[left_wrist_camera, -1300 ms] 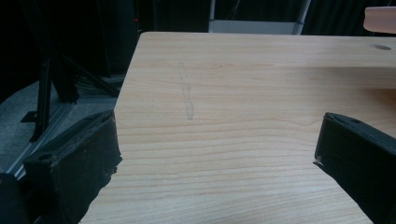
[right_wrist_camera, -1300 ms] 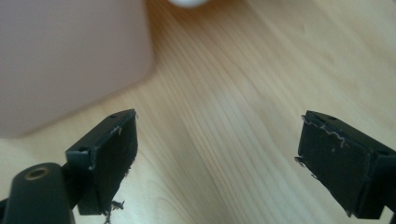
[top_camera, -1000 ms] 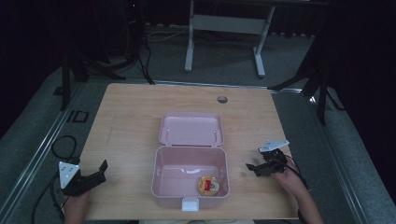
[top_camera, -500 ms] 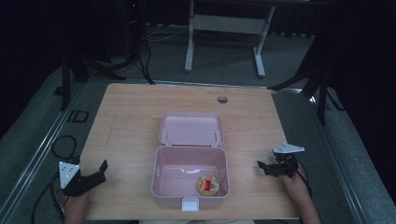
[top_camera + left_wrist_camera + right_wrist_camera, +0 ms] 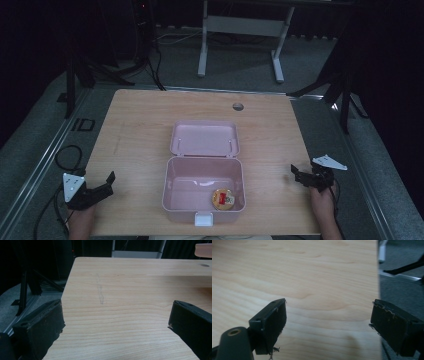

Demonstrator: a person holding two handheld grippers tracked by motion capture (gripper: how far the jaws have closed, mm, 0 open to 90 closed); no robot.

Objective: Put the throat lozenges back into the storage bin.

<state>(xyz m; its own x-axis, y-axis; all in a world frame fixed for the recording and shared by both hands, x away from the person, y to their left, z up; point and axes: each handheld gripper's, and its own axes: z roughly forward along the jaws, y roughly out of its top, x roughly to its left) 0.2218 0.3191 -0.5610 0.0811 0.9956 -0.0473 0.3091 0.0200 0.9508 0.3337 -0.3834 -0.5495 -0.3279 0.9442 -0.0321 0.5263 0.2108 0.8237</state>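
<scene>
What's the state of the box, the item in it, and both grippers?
Pink box: open, lid folded back flat on the table.
Round snack packet: lying inside the box, front right corner.
Left gripper: open, empty, left of the box.
Right gripper: open, empty, at the table's right edge.

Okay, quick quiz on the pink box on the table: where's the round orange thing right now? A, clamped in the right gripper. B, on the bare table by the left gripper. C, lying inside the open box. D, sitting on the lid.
C: the round orange thing lies on the floor of the open pink box, near its front right corner.
</scene>
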